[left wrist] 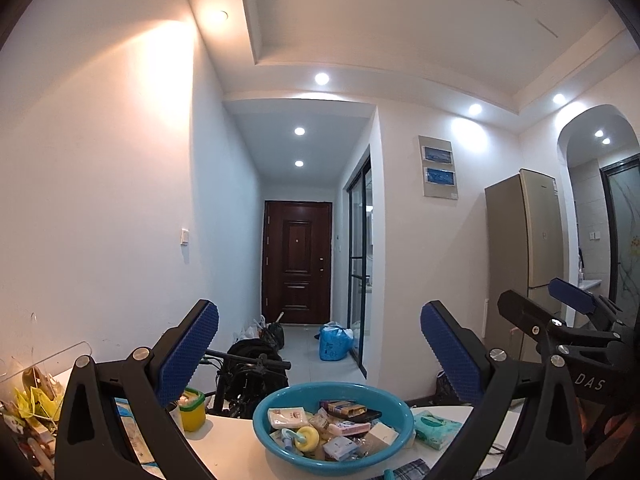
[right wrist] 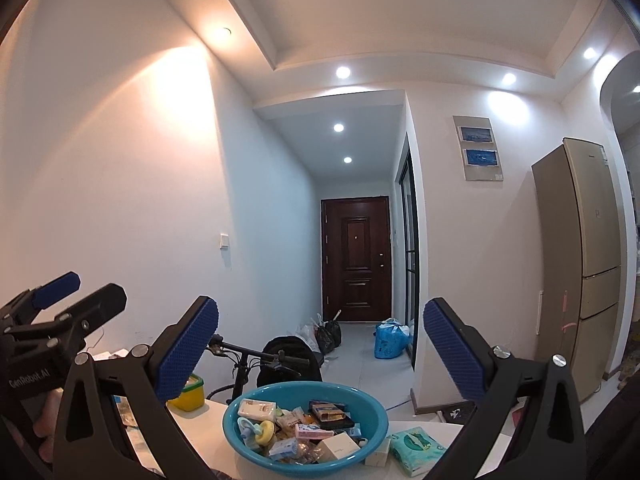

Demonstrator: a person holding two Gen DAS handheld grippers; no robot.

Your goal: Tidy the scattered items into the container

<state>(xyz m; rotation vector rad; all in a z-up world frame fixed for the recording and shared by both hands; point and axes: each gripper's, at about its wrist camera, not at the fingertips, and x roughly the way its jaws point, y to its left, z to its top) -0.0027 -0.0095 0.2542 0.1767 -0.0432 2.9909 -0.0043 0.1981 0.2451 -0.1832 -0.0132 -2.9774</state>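
A teal plastic basin (left wrist: pixel 264 432) (right wrist: pixel 236 436) stands on the white table, holding several small packets, boxes and a yellow baby toy (left wrist: pixel 307 438) (right wrist: pixel 264 431). A green tissue pack (left wrist: pixel 436 429) (right wrist: pixel 418 450) lies on the table right of the basin. A small white box (right wrist: pixel 378 456) rests against the basin's right side. My left gripper (left wrist: pixel 320 354) is open and empty, raised above the basin. My right gripper (right wrist: pixel 320 352) is open and empty too, also above the basin. The right gripper also shows at the right of the left wrist view (left wrist: pixel 560 304).
A yellow tub with a green lid (left wrist: pixel 192 408) (right wrist: pixel 187 393) stands left of the basin. A clear organiser with packets (left wrist: pixel 32 400) is at far left. A checked cloth (left wrist: pixel 412 471) lies near the front edge. A bicycle (right wrist: pixel 256 364) and a fridge (right wrist: pixel 580 264) stand beyond the table.
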